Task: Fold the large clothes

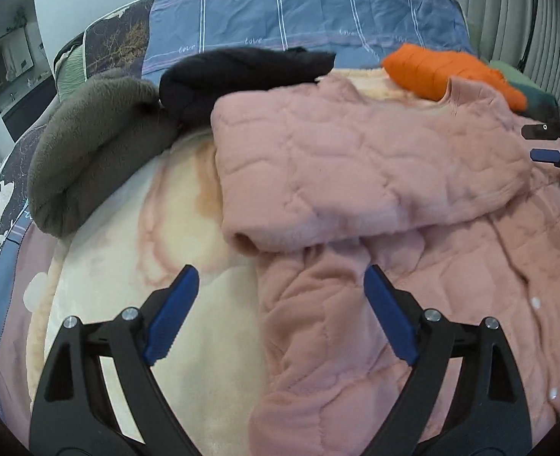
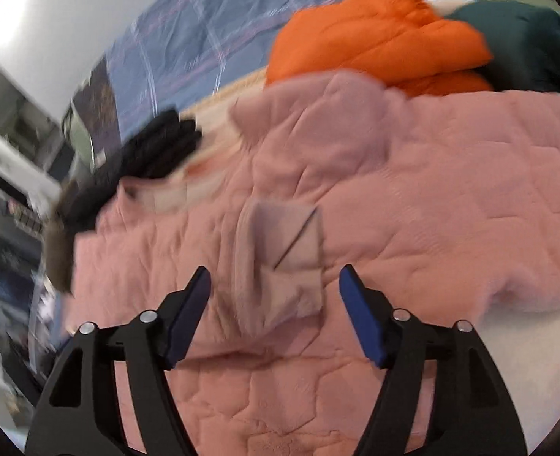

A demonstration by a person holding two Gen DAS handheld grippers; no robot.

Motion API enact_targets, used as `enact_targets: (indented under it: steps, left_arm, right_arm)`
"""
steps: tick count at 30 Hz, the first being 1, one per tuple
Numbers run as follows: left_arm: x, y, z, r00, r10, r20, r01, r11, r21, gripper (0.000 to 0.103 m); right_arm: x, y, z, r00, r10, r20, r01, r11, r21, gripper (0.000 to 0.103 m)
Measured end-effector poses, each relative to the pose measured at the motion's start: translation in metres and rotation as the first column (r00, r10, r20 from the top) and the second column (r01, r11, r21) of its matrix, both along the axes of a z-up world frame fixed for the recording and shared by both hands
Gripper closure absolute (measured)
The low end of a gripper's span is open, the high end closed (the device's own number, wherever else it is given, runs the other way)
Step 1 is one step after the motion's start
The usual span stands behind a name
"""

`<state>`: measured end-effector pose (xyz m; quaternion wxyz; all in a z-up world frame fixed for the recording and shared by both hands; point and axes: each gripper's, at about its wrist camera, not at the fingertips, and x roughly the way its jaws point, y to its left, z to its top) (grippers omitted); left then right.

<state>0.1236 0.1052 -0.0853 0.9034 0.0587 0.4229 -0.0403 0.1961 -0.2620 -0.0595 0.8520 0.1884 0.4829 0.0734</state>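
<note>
Altogether five garments (image 1: pixel 356 174) lie on one bed (image 1: pixel 299 11); both tongs (image 1: pixel 280 296) (image 2: pixel 274 288) gape empty.

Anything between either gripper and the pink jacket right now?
Nothing visible. The left gripper is open directly over the pink jacket, at its edge, and the right gripper is open over its folded cuff. The other clothes lie beyond it.

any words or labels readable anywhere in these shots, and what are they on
"love" in white script, on the blue striped sheet, seen three times along its near edge in the left wrist view.
"DAS", cut off at the frame edge, on the black body of the right gripper in the same view.
In the right wrist view the sheet is too blurred to read.
</note>
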Motion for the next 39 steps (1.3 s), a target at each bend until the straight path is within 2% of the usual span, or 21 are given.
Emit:
enact_targets:
  steps: [1,3,4,9,12,14,16,20,21,22,23,24,25,27,30,32,34,36,37,38,39]
  left_arm:
    - [0.003,0.0,-0.003,1.0,0.006,0.0,-0.006,1.0,0.011,0.013]
    - [0.012,0.0,-0.004,1.0,0.023,0.0,-0.023,1.0,0.019,0.013]
    - [0.018,0.0,-0.003,0.999,0.038,0.007,-0.038,0.999,0.027,0.013]
    - [0.03,0.008,0.003,0.998,0.062,0.03,-0.064,0.995,0.072,0.012]
    - [0.028,0.012,-0.002,0.996,0.084,0.03,-0.087,0.989,0.124,0.012]
    - [0.023,0.018,-0.006,0.996,0.086,0.024,-0.088,0.992,0.094,0.012]
    - [0.018,0.023,-0.006,0.996,0.087,0.02,-0.088,0.994,0.06,0.012]
    - [0.009,0.021,0.004,0.997,0.07,0.032,-0.072,0.995,0.062,0.015]
    - [0.005,0.019,0.009,0.997,0.064,0.044,-0.067,0.996,0.065,0.023]
    - [-0.001,0.017,0.018,0.995,0.062,0.076,-0.067,0.996,0.066,0.042]
    - [-0.008,0.015,0.029,0.99,0.071,0.12,-0.079,0.995,0.063,0.054]
    - [-0.012,0.013,0.037,0.986,0.08,0.143,-0.088,0.995,0.052,0.075]
    - [-0.014,0.013,0.048,0.983,0.084,0.161,-0.088,0.996,0.018,0.084]
    - [-0.013,0.01,0.063,0.982,0.068,0.175,-0.06,0.997,-0.05,0.084]
    - [0.003,-0.009,0.067,0.985,0.025,0.169,-0.018,0.999,-0.043,0.084]
    - [0.024,-0.024,0.053,0.994,-0.016,0.11,0.022,0.998,-0.053,0.084]
    - [0.043,-0.039,0.025,0.998,-0.056,0.023,0.057,0.997,-0.052,0.075]
    - [0.053,-0.049,-0.005,0.998,-0.048,-0.03,0.048,0.999,-0.009,0.074]
    - [0.054,-0.054,-0.018,0.999,-0.051,-0.013,0.052,0.998,0.028,0.074]
    - [0.051,-0.061,-0.023,0.998,-0.064,0.025,0.062,0.995,0.073,0.074]
    - [0.048,-0.066,-0.023,0.997,-0.065,0.038,0.061,0.993,0.104,0.074]
  right_arm:
    - [0.001,0.009,-0.005,1.0,0.017,-0.002,-0.017,1.0,-0.022,0.033]
    - [-0.002,0.031,-0.007,0.999,0.036,0.019,-0.034,0.993,-0.116,0.08]
    - [-0.001,0.039,-0.007,0.998,0.052,0.024,-0.047,0.985,-0.167,0.088]
    - [-0.021,0.033,0.035,0.977,-0.016,0.212,0.071,0.965,-0.251,0.091]
    - [-0.02,0.022,0.028,0.975,-0.058,0.216,0.15,0.885,-0.441,0.092]
    - [-0.023,0.0,0.014,0.983,-0.096,0.154,0.149,0.909,-0.388,0.091]
    - [-0.029,-0.016,0.004,0.99,-0.093,0.11,0.118,0.962,-0.245,0.091]
    - [-0.033,-0.014,0.005,0.993,-0.035,0.114,0.055,0.983,-0.174,0.091]
    - [-0.032,-0.011,0.006,0.993,-0.022,0.116,0.04,0.987,-0.158,0.091]
    - [-0.031,-0.009,0.009,0.993,-0.008,0.118,0.024,0.991,-0.134,0.091]
    - [-0.029,-0.006,0.011,0.993,0.011,0.121,0.002,0.994,-0.108,0.091]
    - [-0.025,-0.001,0.013,0.992,0.022,0.12,-0.01,0.995,-0.101,0.091]
    - [-0.018,0.004,0.014,0.993,0.033,0.114,-0.021,0.995,-0.1,0.091]
    - [-0.004,0.016,0.012,0.996,0.047,0.076,-0.04,0.994,-0.098,0.09]
    - [0.008,0.014,-0.001,1.0,0.014,0.003,-0.014,0.999,-0.04,0.084]
    - [0.015,0.009,-0.009,0.999,-0.022,-0.039,0.023,1.0,0.016,0.074]
    - [0.02,0.004,-0.015,0.997,-0.045,-0.061,0.049,0.996,0.076,0.072]
    - [0.023,0.001,-0.017,0.996,-0.053,-0.068,0.06,0.993,0.106,0.071]
    - [0.025,0.001,-0.017,0.997,-0.051,-0.064,0.058,0.991,0.118,0.074]
    - [0.025,0.001,-0.016,0.997,-0.051,-0.057,0.057,0.992,0.116,0.091]
    - [0.025,0.003,-0.012,0.999,-0.032,-0.029,0.035,0.993,0.116,0.1]
